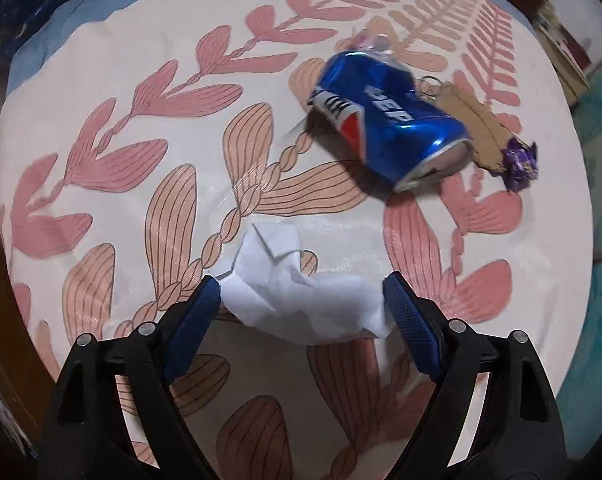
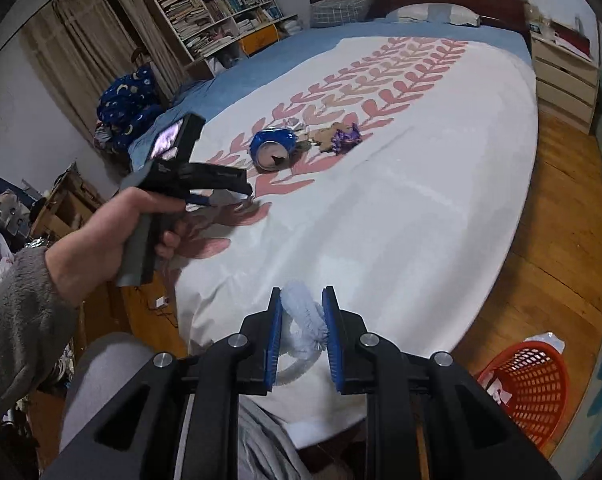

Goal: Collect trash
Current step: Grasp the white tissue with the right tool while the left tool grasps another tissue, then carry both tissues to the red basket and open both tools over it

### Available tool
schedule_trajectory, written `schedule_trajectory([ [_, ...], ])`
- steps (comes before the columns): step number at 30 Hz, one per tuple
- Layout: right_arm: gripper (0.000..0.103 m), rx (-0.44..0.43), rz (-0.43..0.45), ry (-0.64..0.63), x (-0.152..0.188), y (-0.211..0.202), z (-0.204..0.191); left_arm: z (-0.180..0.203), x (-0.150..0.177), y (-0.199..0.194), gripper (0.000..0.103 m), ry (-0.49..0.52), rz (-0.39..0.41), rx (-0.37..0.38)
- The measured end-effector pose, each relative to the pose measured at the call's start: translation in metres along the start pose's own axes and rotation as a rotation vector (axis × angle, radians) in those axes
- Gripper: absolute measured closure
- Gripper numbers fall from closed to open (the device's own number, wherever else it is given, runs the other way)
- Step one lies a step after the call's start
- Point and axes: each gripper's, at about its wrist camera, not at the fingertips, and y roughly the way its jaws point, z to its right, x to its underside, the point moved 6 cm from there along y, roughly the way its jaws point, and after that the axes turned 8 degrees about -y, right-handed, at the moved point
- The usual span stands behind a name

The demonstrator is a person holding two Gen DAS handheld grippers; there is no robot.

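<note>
The left hand-held gripper (image 1: 301, 300) stands spread around a crumpled paper (image 1: 301, 304) on the bed (image 2: 421, 200), just in front of the blue can (image 1: 385, 120). The right hand-held gripper (image 2: 303, 320) pinches a fuzzy white strip (image 2: 305, 320), above the bed's edge, with the red basket (image 2: 529, 384) on the floor beside the bed.

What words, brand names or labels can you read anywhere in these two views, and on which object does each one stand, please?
"PEP": white letters, seen upside down, on the crushed blue can lying on the bedspread; the rest of the name is hidden.
Further white lettering near the can's other end: too blurred to read.
Book spines on the bookshelf: too small to read.
Crumpled white paper, purple wrapper: no text visible.
</note>
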Motion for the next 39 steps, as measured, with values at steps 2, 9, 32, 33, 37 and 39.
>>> schedule_trajectory([
  [2, 0.082, 0.009, -0.007, 0.009, 0.006, -0.002, 0.005, 0.002, 0.004, -0.004, 0.048, 0.011, 0.024, -0.012],
  [9, 0.082, -0.005, 0.003, 0.024, 0.023, -0.015, 0.009, 0.014, 0.01, -0.018, 0.091, 0.04, 0.011, 0.029],
  [32, 0.082, 0.381, 0.237, 0.432, 0.117, -0.211, 0.274, 0.345, 0.248, -0.228, 0.091, 0.688, 0.043, 0.647],
  [33, 0.082, 0.38, 0.214, 0.464, 0.134, -0.203, 0.287, 0.352, 0.265, -0.206, 0.091, 0.704, -0.008, 0.635],
  [37, 0.082, 0.285, 0.082, 0.6, 0.195, -0.14, 0.335, 0.373, 0.335, -0.097, 0.091, 0.751, -0.198, 0.61],
  [39, 0.082, 0.228, 0.018, 0.654, 0.219, -0.106, 0.356, 0.377, 0.357, -0.057, 0.091, 0.763, -0.262, 0.606],
])
